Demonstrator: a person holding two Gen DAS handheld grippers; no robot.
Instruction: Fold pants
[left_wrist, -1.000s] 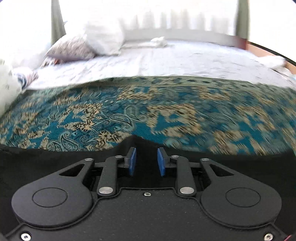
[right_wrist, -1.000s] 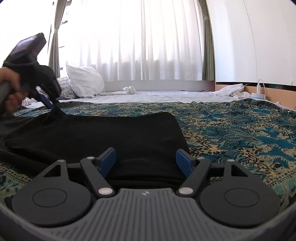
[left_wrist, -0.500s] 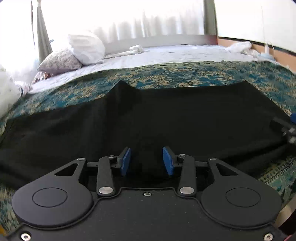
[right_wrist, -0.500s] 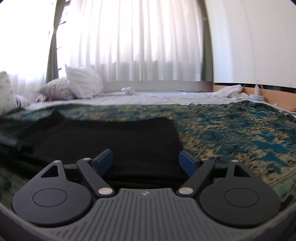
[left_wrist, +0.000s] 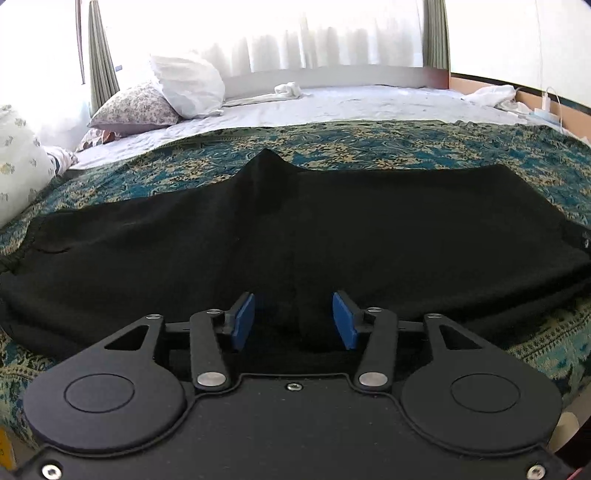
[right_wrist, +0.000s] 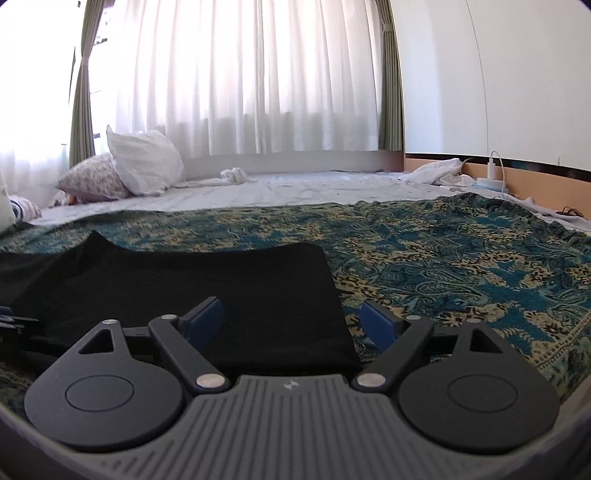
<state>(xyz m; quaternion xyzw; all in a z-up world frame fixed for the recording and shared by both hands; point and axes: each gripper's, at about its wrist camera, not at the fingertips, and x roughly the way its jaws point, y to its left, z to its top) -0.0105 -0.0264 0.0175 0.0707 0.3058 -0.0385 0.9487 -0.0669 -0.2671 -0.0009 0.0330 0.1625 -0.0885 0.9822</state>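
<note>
A: Grippers?
B: Left gripper jaws parted moderately, nothing between the pads, over the near edge of the pants. Right gripper spread wide, empty, straddling the pants' right end.
A: Pants where?
B: Black, laid flat across the patterned blanket, one fabric peak sticking up at their far edge.
A: Beyond them?
B: White sheet, then white pillow far-left of the pants, curtain behind.

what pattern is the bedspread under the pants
Teal and tan paisley bedspread, clearest in the right wrist view.
</note>
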